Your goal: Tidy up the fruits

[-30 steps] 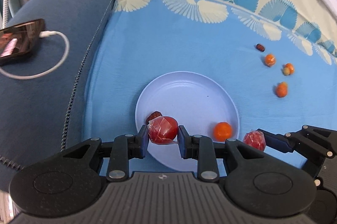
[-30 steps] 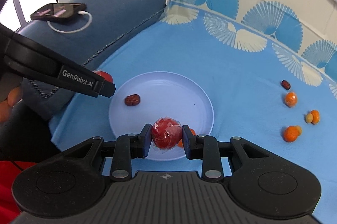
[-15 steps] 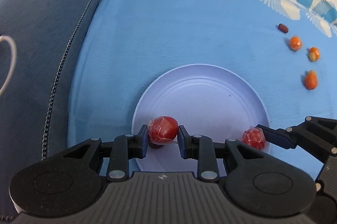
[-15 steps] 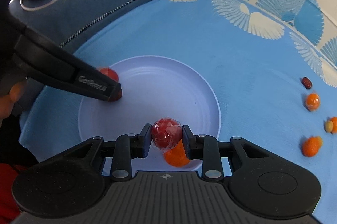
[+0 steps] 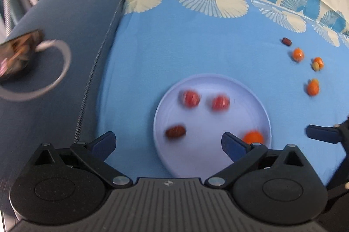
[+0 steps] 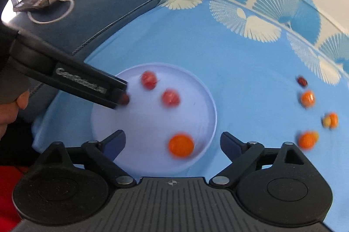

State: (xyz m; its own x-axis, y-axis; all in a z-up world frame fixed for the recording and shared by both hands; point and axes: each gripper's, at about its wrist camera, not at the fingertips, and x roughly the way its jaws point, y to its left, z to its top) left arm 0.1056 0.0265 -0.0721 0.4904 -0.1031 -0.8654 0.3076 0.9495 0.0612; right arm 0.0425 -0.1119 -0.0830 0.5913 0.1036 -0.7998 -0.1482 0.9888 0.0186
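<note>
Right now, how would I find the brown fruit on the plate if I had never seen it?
Find the round pale plate on the blue cloth. Four fruits lie on it: two red ones at the far side, an orange one near the right rim. The brown fruit lies alone at the near left, and it is the only dark, oval one there.

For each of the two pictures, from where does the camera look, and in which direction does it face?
Left wrist view: sits on the left gripper, faces forward and down at the plate; its own open fingers show, with a tip of the right gripper at the right edge.
Right wrist view: sits on the right gripper, faces the same plate from its right side; its open fingers show, plus the left gripper's finger and the person's hand.
Shared: the plate, two red fruits, the phone, loose orange fruits on the cloth.
</note>
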